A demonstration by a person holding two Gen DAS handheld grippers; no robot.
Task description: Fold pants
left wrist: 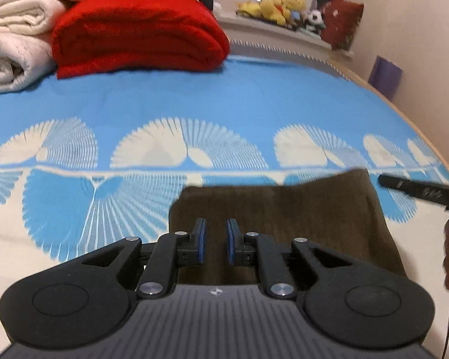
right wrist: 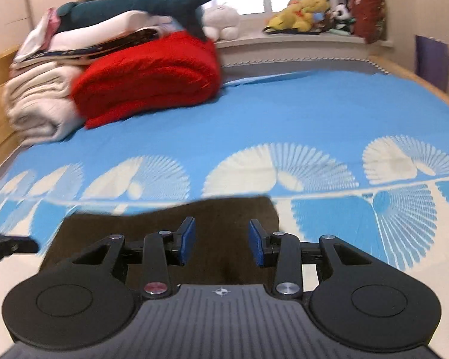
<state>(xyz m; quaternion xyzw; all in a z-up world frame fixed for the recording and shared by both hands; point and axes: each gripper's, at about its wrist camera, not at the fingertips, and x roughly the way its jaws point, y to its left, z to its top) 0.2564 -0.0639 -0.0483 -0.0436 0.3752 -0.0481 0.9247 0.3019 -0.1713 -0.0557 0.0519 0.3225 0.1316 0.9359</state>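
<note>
1. Blue bedspread (left wrist: pixel 224 95) with white fan shapes fills both views, spread wide across the bed, a window ledge of soft toys (right wrist: pixel 302 15) along the far end.
2. Up at the back left, a folded red blanket (left wrist: pixel 140 36) leans against a stack of cream bedding (right wrist: pixel 36 101), and a plush shark (right wrist: pixel 152 4) lies on top of that stack.
3. Front and centre, the brown pants (left wrist: pixel 284 209) lie folded into a flat block on the bedspread, right under both tools.
4. Left gripper (left wrist: pixel 216 240) hovers low over the near-left part of the pants, fingers (left wrist: pixel 200 239) nearly together with only a narrow gap, nothing pinched between the blue pads.
5. Right gripper (right wrist: pixel 221 243) hangs over the right half of the pants, fingers (right wrist: pixel 185 240) clearly spread, brown cloth showing through the gap, nothing gripped.
</note>
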